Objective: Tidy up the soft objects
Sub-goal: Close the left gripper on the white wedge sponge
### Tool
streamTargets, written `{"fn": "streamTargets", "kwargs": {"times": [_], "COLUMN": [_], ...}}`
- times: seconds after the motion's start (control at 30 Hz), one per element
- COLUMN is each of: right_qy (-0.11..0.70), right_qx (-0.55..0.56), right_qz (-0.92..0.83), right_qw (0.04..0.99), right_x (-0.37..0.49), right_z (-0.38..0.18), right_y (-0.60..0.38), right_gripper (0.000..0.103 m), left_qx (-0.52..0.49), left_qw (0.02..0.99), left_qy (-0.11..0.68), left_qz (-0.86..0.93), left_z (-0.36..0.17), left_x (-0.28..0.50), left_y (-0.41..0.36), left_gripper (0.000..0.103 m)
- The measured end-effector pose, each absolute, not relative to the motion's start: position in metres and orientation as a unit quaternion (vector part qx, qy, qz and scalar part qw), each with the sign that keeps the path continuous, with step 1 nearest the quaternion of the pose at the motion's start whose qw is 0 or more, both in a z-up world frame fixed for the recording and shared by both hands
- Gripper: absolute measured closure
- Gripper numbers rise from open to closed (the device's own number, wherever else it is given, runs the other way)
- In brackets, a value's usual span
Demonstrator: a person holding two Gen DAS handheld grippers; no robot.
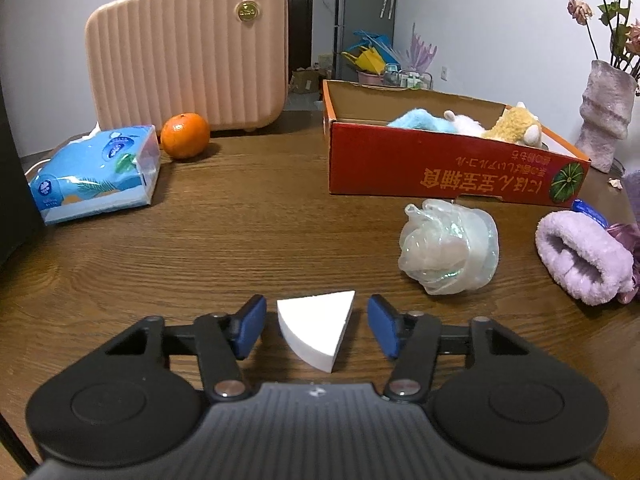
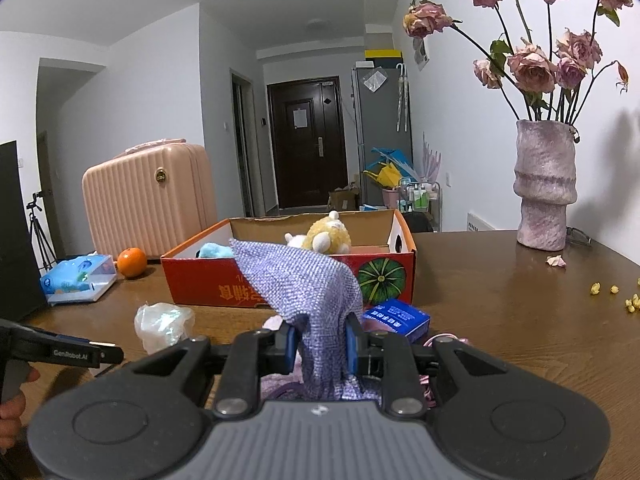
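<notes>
Plush toys [image 2: 326, 236] in red box [image 2: 192, 276]

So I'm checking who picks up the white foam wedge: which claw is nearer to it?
Left. The left claw straddles the white foam wedge, pads not yet touching. The right claw is shut on a purple cloth, wedge not in its view.
</notes>
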State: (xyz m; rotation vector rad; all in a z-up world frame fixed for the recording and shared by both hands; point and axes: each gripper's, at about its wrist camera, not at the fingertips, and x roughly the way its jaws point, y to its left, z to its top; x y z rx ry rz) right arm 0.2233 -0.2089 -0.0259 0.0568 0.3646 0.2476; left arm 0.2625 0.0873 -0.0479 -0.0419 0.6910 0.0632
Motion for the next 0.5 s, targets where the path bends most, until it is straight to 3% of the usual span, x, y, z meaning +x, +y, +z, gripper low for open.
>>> {"fn": "streamTargets", "kwargs": {"times": [0.2, 0.5], "right_qy": [0.18, 0.177], "right_qx": [0.029, 0.029], "right_qz": [0.125, 0.132], "right_qw": [0.975, 0.975], "right_x": [0.223, 0.2213], "right_z": [-0.0257, -0.0247], "right_y": [-0.2088, -0.208], "right_gripper": [0.08, 0.08], "left_qx": [-0.023, -0.027], "left_qw": [0.939, 0.943], "left_qy": [0.343, 0.331], "left_qz": [0.031, 0.034], "left_z": [-0.0496, -0.0461], "left_x": [0.2629, 0.2579], "left_y": [0.0876, 0.0877], "left_gripper": [0.063, 0.068]}}
